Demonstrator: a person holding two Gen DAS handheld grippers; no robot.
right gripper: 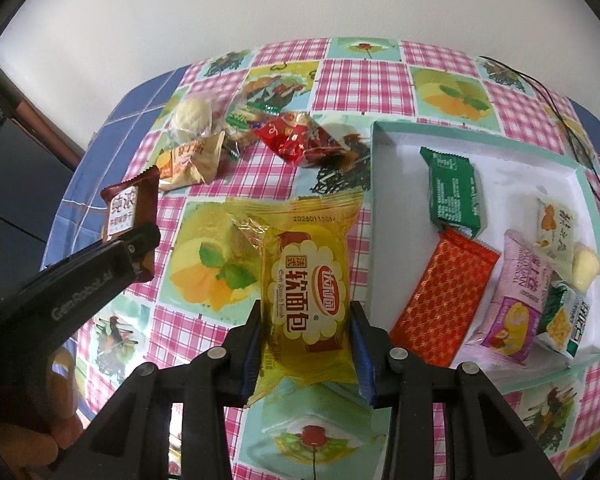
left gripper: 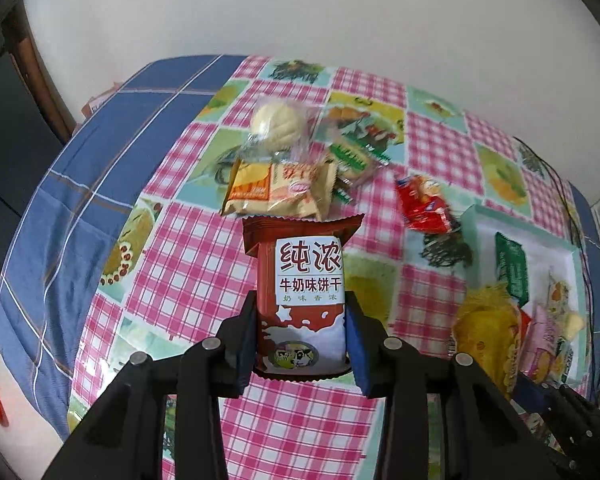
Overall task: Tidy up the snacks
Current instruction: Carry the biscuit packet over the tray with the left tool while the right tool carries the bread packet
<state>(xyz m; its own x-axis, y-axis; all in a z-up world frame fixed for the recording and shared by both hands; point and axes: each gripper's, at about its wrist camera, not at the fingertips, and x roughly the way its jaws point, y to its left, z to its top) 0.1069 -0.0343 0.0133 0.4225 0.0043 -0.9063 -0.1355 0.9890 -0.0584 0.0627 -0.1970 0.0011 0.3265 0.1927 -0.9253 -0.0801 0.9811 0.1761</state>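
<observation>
My left gripper (left gripper: 302,344) is shut on a brown milk-biscuit packet (left gripper: 306,280), held above the checked tablecloth; it also shows in the right wrist view (right gripper: 130,208). My right gripper (right gripper: 308,340) is shut on a yellow soft-bread packet (right gripper: 308,280), just left of the white tray (right gripper: 500,160). The tray holds a green packet (right gripper: 454,192), an orange-red packet (right gripper: 446,300), a pink packet (right gripper: 516,308) and other snacks. Loose on the table lie a round bun in clear wrap (left gripper: 278,124), a tan packet (left gripper: 284,192) and a red packet (left gripper: 422,204).
The table (right gripper: 340,76) has a pink-checked cloth over a blue one and stands against a white wall. A black cable (right gripper: 552,100) runs along the far right. A wooden frame (left gripper: 40,76) stands at the left. The left gripper's arm (right gripper: 60,292) crosses the right view's left side.
</observation>
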